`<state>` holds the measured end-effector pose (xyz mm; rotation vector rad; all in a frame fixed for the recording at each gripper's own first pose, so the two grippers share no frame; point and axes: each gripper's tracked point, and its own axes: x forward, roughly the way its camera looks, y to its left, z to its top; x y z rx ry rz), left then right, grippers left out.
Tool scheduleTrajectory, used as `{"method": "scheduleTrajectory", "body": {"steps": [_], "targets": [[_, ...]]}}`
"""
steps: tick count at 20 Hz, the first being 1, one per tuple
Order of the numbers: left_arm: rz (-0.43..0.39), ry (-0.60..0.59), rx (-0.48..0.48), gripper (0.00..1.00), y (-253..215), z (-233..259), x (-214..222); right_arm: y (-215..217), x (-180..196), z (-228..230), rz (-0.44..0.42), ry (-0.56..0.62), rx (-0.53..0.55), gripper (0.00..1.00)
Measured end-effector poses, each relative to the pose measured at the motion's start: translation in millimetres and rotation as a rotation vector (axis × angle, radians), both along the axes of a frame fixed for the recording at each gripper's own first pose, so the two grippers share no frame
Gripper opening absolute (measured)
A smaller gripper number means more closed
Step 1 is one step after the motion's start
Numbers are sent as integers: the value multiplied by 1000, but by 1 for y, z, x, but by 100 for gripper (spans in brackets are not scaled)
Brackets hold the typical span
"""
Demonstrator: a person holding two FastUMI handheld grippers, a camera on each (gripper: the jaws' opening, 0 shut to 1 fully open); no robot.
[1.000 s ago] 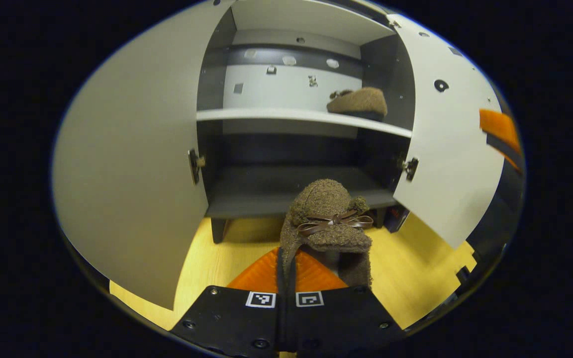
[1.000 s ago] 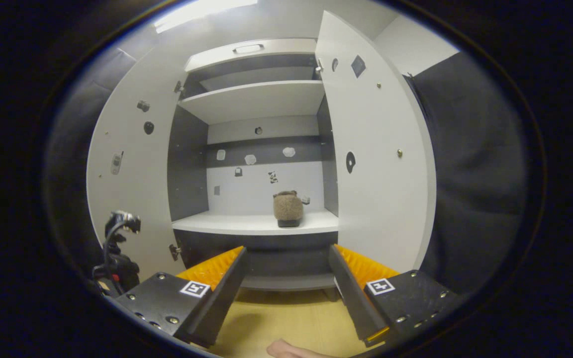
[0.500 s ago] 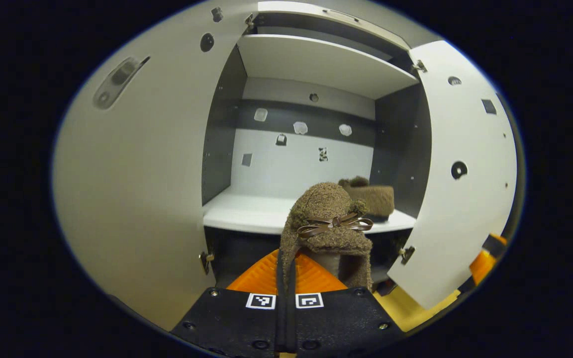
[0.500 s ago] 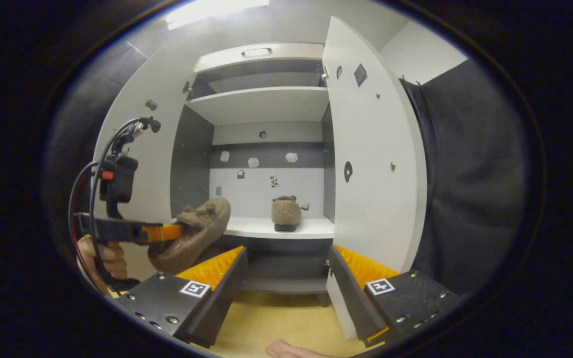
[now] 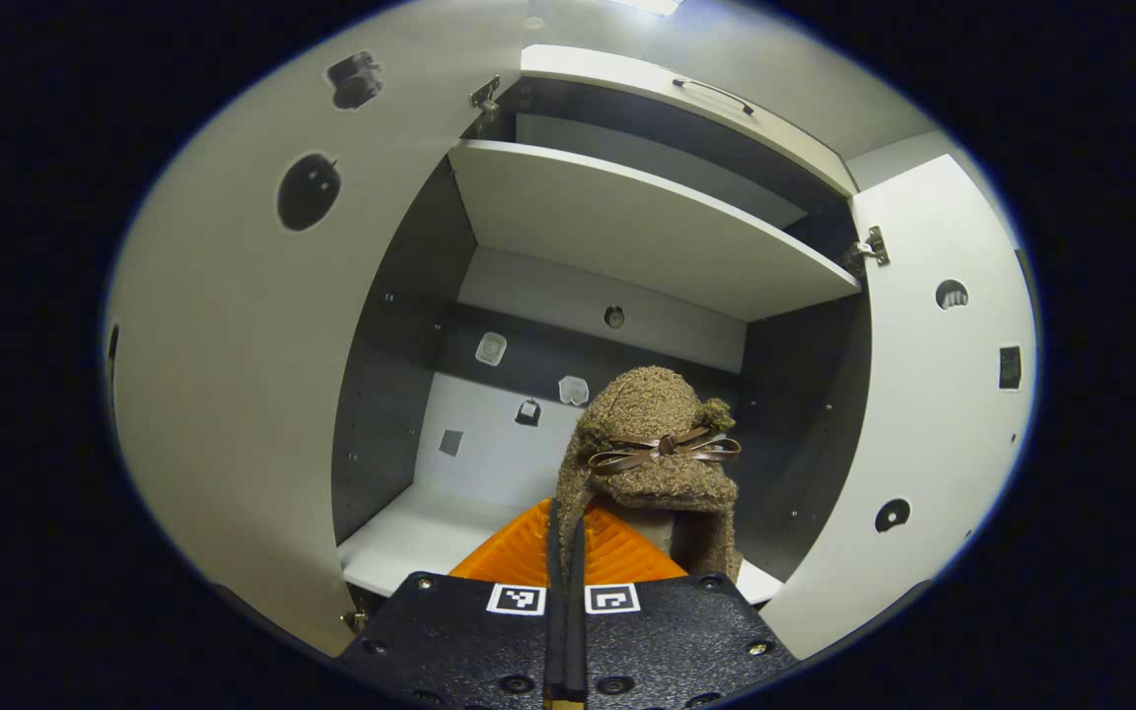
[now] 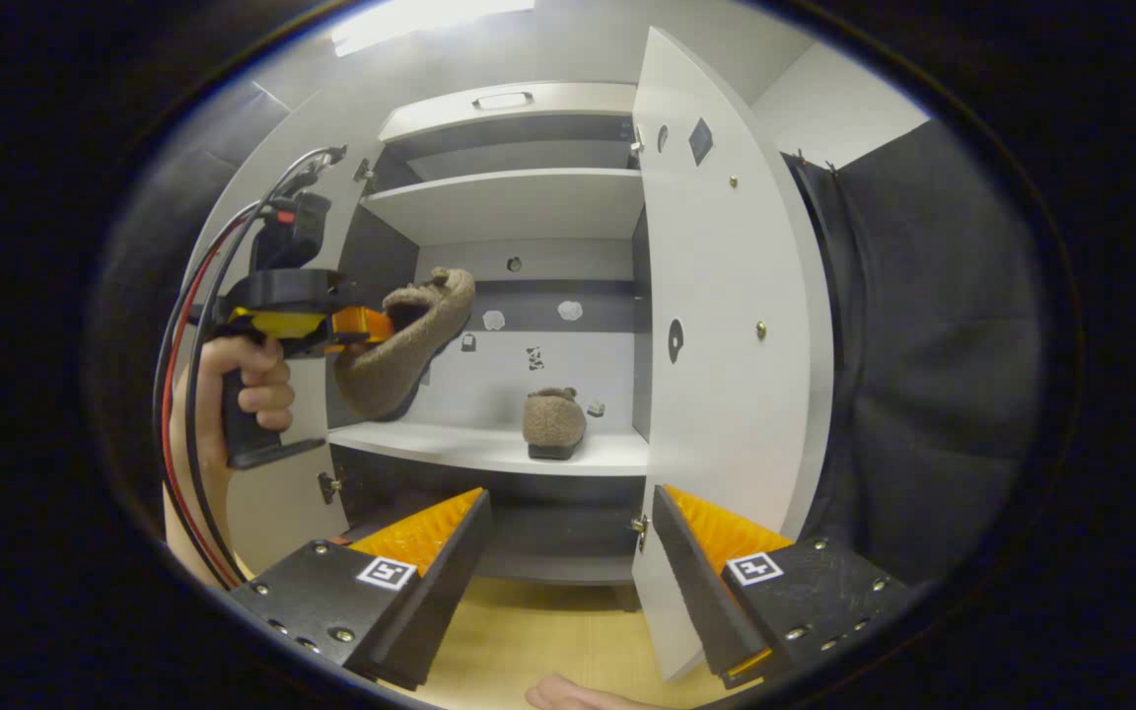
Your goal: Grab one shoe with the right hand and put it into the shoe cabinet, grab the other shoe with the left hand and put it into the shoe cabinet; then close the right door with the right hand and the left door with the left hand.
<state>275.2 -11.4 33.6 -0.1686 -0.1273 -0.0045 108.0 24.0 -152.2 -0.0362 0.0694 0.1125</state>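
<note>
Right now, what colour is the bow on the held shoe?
Dark brown, on the fuzzy brown shoe held by the left gripper; clearest in the left gripper view.

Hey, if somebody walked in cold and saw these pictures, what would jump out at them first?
Probably the fuzzy brown slipper with a bow, pinched in the left gripper and held up in front of the open cabinet. Next, its twin already sitting on the middle shelf, toward the right side. The right gripper hangs open and empty in front, with both doors wide open.
</note>
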Motion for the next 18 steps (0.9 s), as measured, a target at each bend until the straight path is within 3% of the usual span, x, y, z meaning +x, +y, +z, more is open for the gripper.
{"method": "scheduleTrajectory", "body": {"steps": [3,7,11,16,17,18], "targets": [[34,-40,52,0,6,15,30,-3,2,3,-2,-21,-1,98],[56,18,66,0,11,-9,73,-3,1,-1,8,-5,32,99],[90,119,-46,0,27,-51,110,-10,-1,0,-20,-11,29,99],[123,228,-95,0,40,-106,132,-2,-6,1,28,-3,85,99],[133,249,-68,0,42,-121,135,-2,-6,0,26,1,93,99],[96,225,-60,5,42,-122,140,-2,-7,0,21,3,101,99]]}}
